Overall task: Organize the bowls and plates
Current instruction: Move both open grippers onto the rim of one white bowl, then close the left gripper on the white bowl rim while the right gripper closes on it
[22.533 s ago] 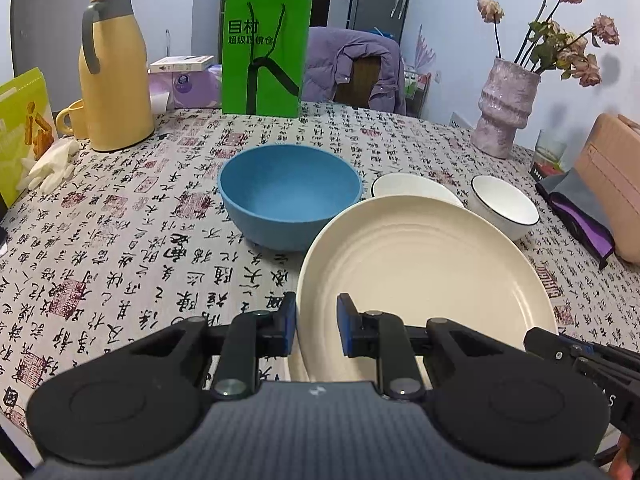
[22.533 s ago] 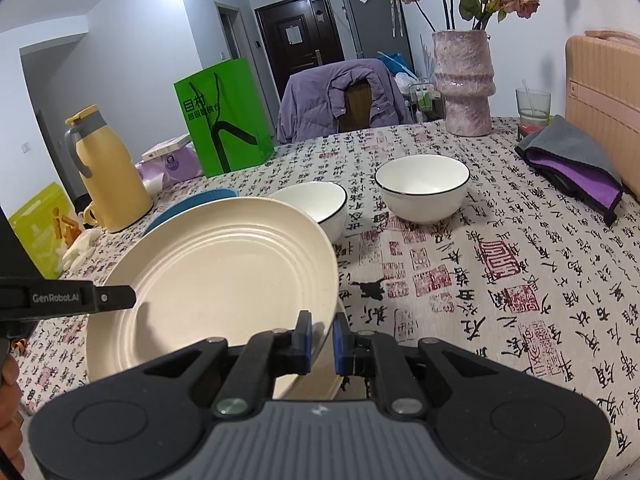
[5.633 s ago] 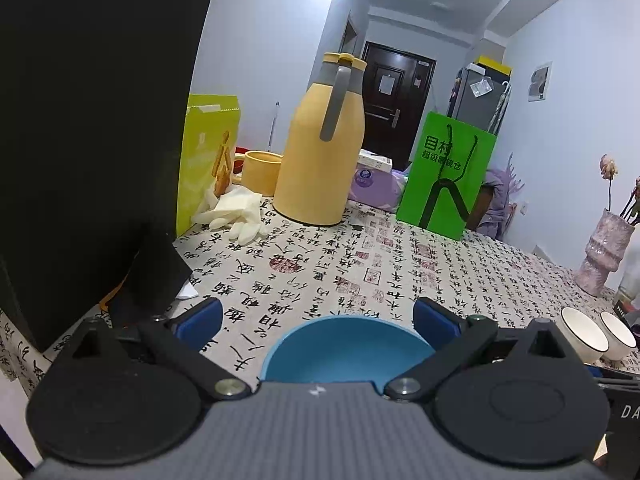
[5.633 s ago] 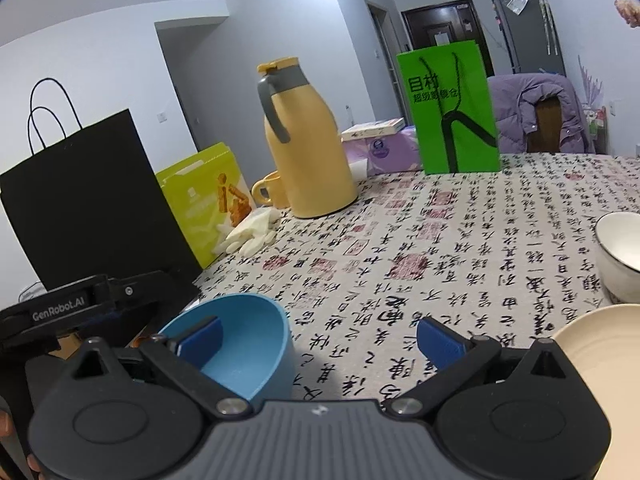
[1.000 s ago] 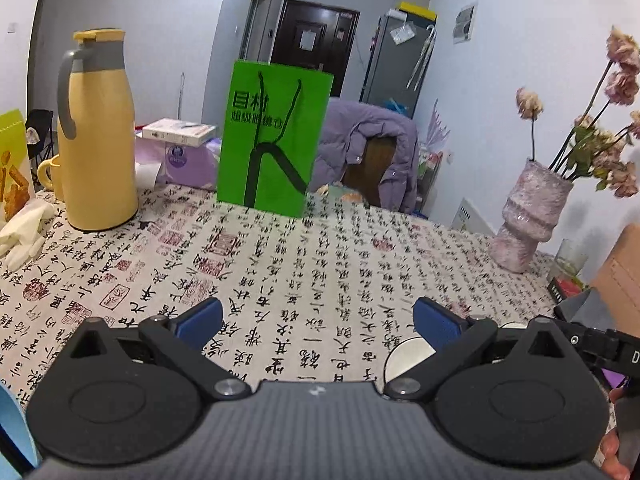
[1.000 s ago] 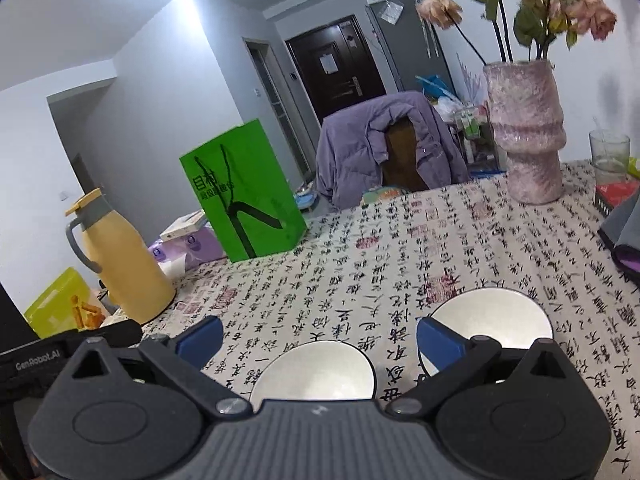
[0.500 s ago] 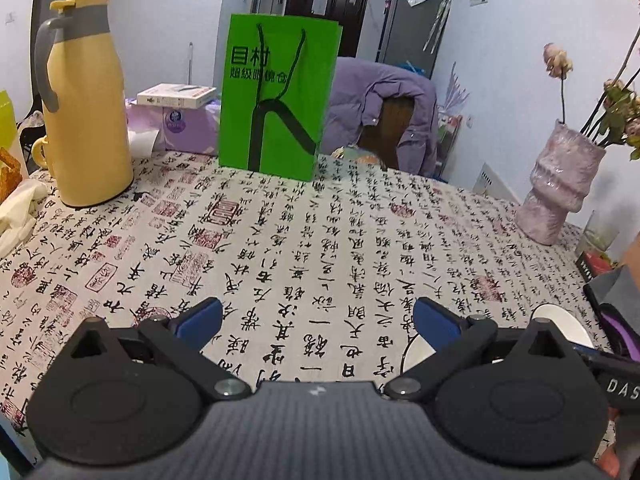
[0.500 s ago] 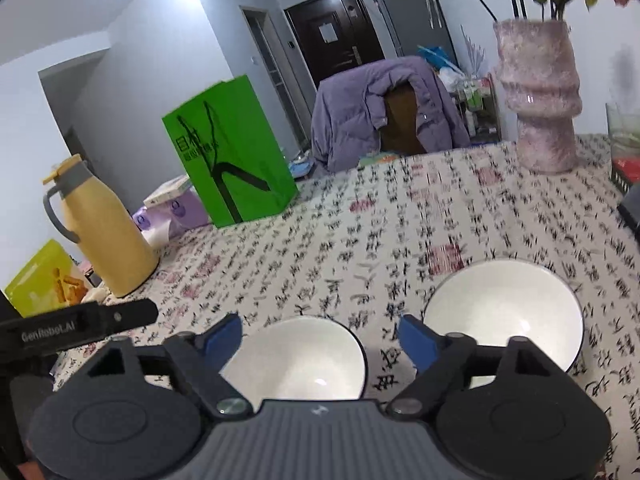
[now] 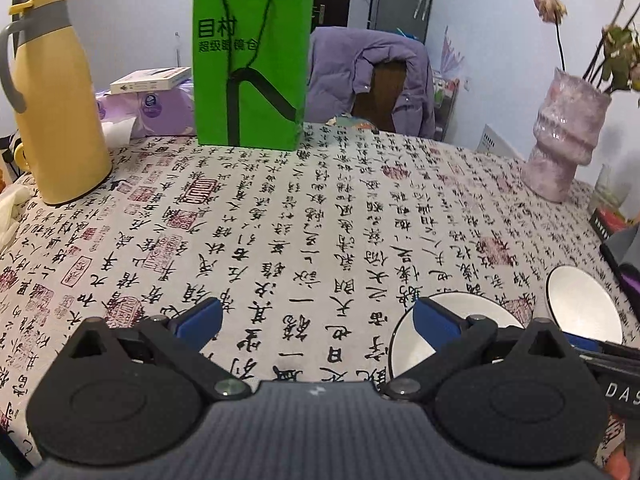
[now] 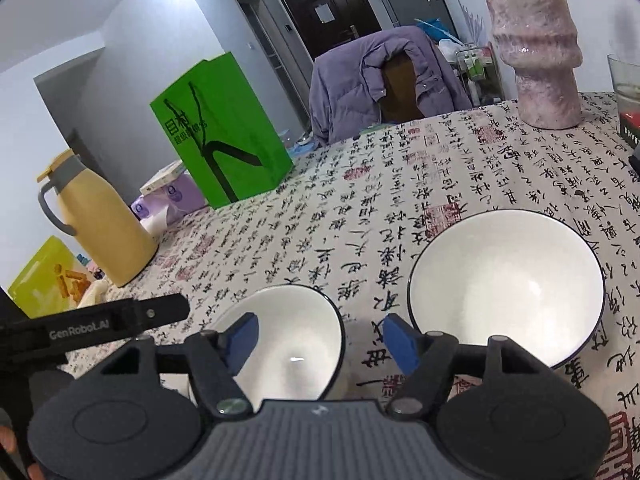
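Left wrist view, left gripper (image 9: 316, 322): jaws spread wide with nothing between them, hovering over bare tablecloth (image 9: 280, 216).
Left wrist view, bowls: the nearer white bowl (image 9: 476, 312) lies just behind the gripper's right-hand pad; the farther white bowl (image 9: 580, 304) sits just beside it to the right, apart from it.
Left wrist view, landmarks: green bag (image 9: 250, 64) stands at the far edge, well beyond the nearer bowl; yellow jug (image 9: 56, 100) far to its left; pink vase (image 9: 564, 136) beyond the farther bowl.
Right wrist view, right gripper (image 10: 320, 338): jaws part-open and have just been closing; the right rim of the nearer white bowl (image 10: 292, 344) lies between the pads, which do not yet press on it.
Right wrist view, other bowl: the farther white bowl (image 10: 506, 284) stands just right of the nearer bowl, not touching.
Progress: both white bowls stand separate and unstacked; no plate shows in either view.
Left to do: probably grip the nearer bowl and nest it with the other.
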Demonstrator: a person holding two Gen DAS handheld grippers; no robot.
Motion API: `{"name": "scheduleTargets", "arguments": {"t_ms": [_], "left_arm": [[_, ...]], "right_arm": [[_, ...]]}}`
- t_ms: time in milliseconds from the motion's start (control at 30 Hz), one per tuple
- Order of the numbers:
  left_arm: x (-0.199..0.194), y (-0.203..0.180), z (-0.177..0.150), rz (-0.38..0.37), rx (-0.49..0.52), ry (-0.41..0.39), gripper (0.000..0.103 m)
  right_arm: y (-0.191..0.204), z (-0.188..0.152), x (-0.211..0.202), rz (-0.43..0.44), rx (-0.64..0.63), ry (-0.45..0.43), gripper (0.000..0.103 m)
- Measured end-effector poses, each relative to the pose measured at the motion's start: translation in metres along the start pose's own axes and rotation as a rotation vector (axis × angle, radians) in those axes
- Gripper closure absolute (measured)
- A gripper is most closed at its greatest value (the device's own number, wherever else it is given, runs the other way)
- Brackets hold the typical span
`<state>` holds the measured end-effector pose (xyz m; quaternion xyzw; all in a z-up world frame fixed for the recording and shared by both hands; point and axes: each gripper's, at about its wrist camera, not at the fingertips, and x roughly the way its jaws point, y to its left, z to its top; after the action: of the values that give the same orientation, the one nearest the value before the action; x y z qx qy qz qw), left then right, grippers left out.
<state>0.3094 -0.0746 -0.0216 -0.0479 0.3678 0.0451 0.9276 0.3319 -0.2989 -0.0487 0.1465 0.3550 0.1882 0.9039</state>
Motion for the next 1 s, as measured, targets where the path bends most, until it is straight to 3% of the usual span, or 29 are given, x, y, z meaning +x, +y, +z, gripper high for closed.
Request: {"name": "scheduleTargets", "arguments": {"t_ms": [100,267,433,567,733,1000], "left_arm": [[0.005,-0.004,-0.001,0.004,0.014,0.013,0.0],[0.01,-0.01,-0.004,0.013,0.038,0.027,0.0],[0.013,-0.013,-0.007,0.007,0.049,0.036,0.0],[0.015,-0.018,-0.009,0.008,0.074,0.038,0.0],[0.019,-0.02,-0.012,0.01,0.08,0.052,0.002],[0.024,-0.019,-0.016,0.0,0.076,0.083,0.018]], "right_arm": [[0.004,-0.002,0.001,-0.001,-0.023,0.001,0.037],[0.008,-0.007,0.006,-0.004,-0.054,0.018,0.05],[0.011,-0.011,0.009,-0.01,-0.073,0.021,0.053],[0.012,-0.014,0.015,-0.016,-0.079,0.033,0.062],[0.015,-0.017,0.018,-0.03,-0.107,0.029,0.064],[0.018,-0.02,0.022,-0.047,-0.133,0.035,0.064]]}}
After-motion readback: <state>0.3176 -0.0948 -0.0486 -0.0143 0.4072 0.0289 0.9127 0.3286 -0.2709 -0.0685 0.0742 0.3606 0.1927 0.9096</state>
